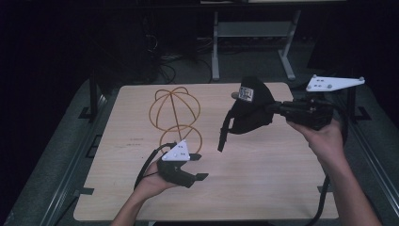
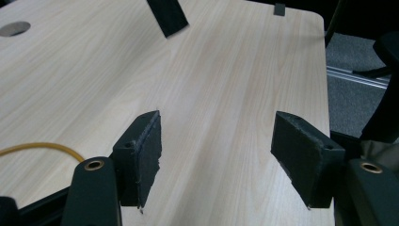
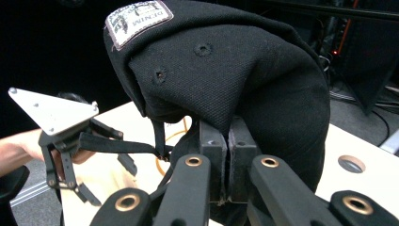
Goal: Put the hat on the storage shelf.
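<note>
One desk (image 1: 263,188), one black cap (image 1: 251,110), one orange wire frame (image 1: 175,113), two claws — that is the count.

Nearest the person, toward the desk's front edge, sits the left claw (image 1: 198,166), held low over the wood in the left hand (image 1: 153,181). Its jaws stand spread with a wide gap, and in the left gripper view (image 2: 216,157) there is only bare desk between the two black pads (image 2: 148,150); nothing is pinched or touched. A short curve of the orange wire shows at the left of that view, just beside the claw and apart from it. From above, the grey three-cornered plate on this claw overlaps the lower loop of the wire frame.

The wire frame itself stands on the desk just behind the left claw: a smaller loop in front and a rounded cage of hoops behind it.

Farther back and to the right of the frame, the cap hangs in the air above the desk, clear of the wood, with its strap (image 1: 225,134) dangling down toward the surface. The right claw (image 1: 275,108), carried by the right hand (image 1: 324,139), is pressed together on the cap's fabric — the right gripper view (image 3: 228,155) shows the two pads clamped tight with the black cloth between them, and a white sewn label (image 3: 139,18) on the cap's upper part.
</note>
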